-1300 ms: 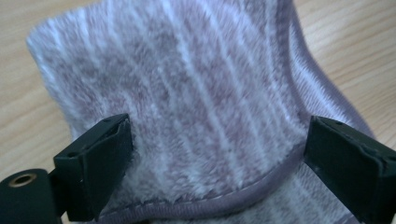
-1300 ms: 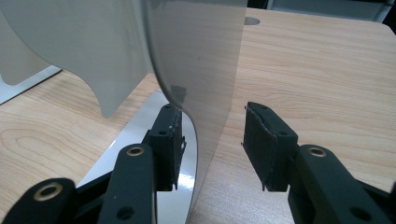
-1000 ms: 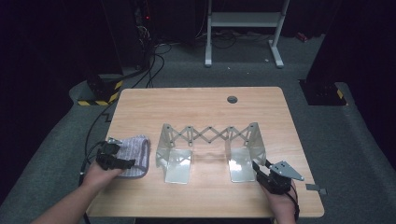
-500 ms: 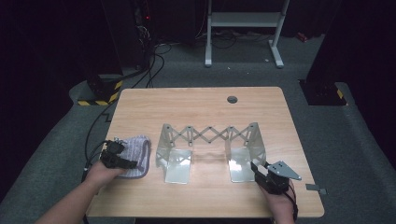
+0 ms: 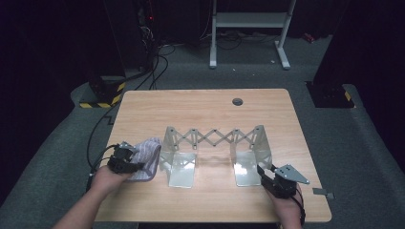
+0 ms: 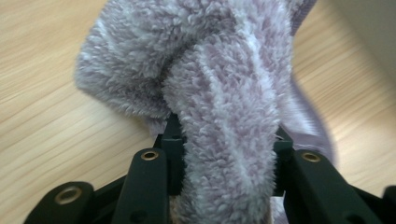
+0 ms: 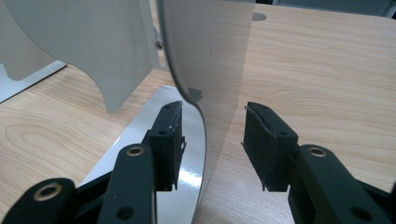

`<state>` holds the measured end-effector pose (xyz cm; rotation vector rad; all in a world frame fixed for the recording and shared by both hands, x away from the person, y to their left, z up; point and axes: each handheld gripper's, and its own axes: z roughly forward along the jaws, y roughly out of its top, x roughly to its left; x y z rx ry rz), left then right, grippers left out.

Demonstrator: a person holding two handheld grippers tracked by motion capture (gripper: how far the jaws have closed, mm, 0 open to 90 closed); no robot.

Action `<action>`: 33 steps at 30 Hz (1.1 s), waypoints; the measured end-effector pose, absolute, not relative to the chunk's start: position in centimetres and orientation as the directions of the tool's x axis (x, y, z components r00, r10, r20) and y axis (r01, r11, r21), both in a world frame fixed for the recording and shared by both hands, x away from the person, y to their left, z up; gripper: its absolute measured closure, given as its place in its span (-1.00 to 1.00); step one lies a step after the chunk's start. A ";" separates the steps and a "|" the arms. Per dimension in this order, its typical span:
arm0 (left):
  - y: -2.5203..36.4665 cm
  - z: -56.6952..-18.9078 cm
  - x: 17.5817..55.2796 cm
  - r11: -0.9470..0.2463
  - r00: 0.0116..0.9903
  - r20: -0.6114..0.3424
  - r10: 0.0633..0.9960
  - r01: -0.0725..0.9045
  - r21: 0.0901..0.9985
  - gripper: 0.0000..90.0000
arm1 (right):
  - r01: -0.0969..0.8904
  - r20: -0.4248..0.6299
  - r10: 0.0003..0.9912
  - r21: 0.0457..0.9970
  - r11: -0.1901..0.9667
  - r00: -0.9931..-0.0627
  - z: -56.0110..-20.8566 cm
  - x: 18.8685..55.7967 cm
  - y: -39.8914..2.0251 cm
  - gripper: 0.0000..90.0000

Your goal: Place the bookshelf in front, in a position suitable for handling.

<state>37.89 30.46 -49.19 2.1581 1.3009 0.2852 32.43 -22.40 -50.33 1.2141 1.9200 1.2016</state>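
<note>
Surface: light wooden table, rectangular, rounded corners, standing on grey carpet.
Far edge: round dark cable hole set into the top.
Middle: metal folding rack, scissor lattice stretched between two upright end plates, shiny base plates flat on the wood.
Near left: fluffy lilac cloth, bunched, just beside the rack's left end.
Near right corner: small grey tab at the table's edge.

The towel hides the left claw's pads.
</note>
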 end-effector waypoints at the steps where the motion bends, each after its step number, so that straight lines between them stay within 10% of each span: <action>1: 29.5 -49.0 37.1 -0.321 0.505 -0.111 0.856 0.688 0.651 0.40 | 0.398 0.004 0.904 0.899 0.184 -0.428 -50.3 32.5 -22.4 0.27; 7: 26.8 -49.3 35.0 -0.246 0.447 -0.061 0.892 0.594 0.766 0.39 | 0.393 0.005 0.902 0.901 0.183 -0.432 -50.2 32.3 -22.4 0.27; 12: 26.1 -51.2 33.3 -0.037 0.351 -0.200 0.915 0.568 0.822 0.39 | 0.391 0.008 0.900 0.902 0.182 -0.436 -50.2 32.3 -22.4 0.27; 33: 25.7 -52.4 29.7 0.018 0.384 -0.271 0.883 0.549 0.836 0.38 | 0.395 -0.051 0.913 0.891 0.225 -0.404 -49.8 31.4 -21.6 0.02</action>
